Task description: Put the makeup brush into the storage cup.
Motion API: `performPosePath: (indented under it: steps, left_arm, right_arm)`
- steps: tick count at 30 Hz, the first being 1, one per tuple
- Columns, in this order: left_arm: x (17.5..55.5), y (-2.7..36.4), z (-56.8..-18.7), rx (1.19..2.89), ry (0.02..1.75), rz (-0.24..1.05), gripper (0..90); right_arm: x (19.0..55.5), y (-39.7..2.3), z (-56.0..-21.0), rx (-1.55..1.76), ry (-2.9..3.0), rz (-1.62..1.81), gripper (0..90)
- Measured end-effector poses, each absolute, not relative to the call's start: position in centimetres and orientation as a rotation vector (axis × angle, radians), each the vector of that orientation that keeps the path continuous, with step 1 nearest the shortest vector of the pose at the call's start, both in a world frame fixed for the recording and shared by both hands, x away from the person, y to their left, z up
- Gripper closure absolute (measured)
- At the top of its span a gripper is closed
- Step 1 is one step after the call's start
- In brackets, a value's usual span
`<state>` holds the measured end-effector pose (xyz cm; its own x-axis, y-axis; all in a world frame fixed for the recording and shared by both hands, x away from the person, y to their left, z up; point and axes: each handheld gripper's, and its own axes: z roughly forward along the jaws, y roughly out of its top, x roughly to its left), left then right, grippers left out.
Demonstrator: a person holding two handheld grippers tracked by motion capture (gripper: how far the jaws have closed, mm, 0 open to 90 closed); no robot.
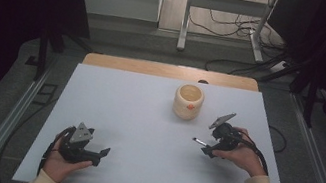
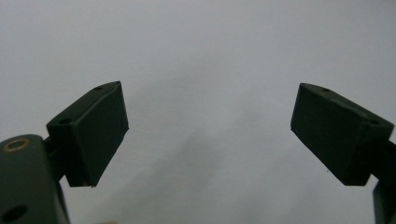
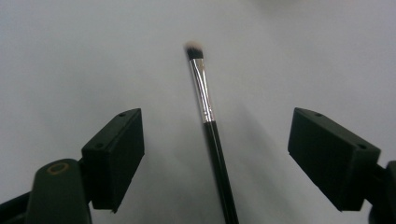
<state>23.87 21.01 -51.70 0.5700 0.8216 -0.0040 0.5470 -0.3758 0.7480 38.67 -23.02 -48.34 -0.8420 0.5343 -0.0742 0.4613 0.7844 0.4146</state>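
- Makeup brush (image 3: 212, 130) flat on the white table (image 1: 142, 138), between the spread jaws of the right gripper (image 3: 215, 154), touching neither pad.
- Near the cream cup (image 1: 188, 101), apart from it.
- Left gripper (image 2: 208, 135) spread wide, nothing between.
- Likely light, stiff, thin, prone to roll; best pinched mid-handle, below the metal ferrule.

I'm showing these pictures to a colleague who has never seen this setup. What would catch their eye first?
Probably the cream pot with an orange mark, standing alone toward the far side of the pale table. Next, the slim black makeup brush with a silver ferrule, lying on the table between the open jaws of the right gripper, which do not touch it. The left gripper is open over bare table near the front left.
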Motion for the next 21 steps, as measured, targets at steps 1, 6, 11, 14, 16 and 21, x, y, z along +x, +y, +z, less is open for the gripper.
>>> performPosePath:
  steps: [1,6,11,14,16,21]
  left_arm:
    - [23.87,21.01,-51.70,2.078,1.090,0.485,11.3]
    - [23.87,21.02,-51.70,2.078,1.090,0.485,11.4]
    - [23.89,21.05,-51.73,2.076,1.092,0.485,11.3]
    - [23.87,21.06,-51.71,2.075,1.091,0.485,11.4]
    - [23.87,21.08,-51.70,2.075,1.091,0.485,11.4]
    - [23.87,21.10,-51.71,2.075,1.091,0.484,11.4]
  right_arm:
    - [38.73,-22.95,-48.40,0.788,2.794,0.572,20.2]
    - [39.10,-22.70,-48.58,0.785,2.817,0.533,25.6]
    - [39.27,-22.36,-48.68,0.776,2.852,0.514,31.0]
    - [39.33,-22.21,-48.81,0.783,2.862,0.492,34.7]
    - [39.38,-22.17,-48.88,0.781,2.869,0.480,38.3]
    - [39.40,-22.03,-49.08,0.775,2.887,0.431,47.8]
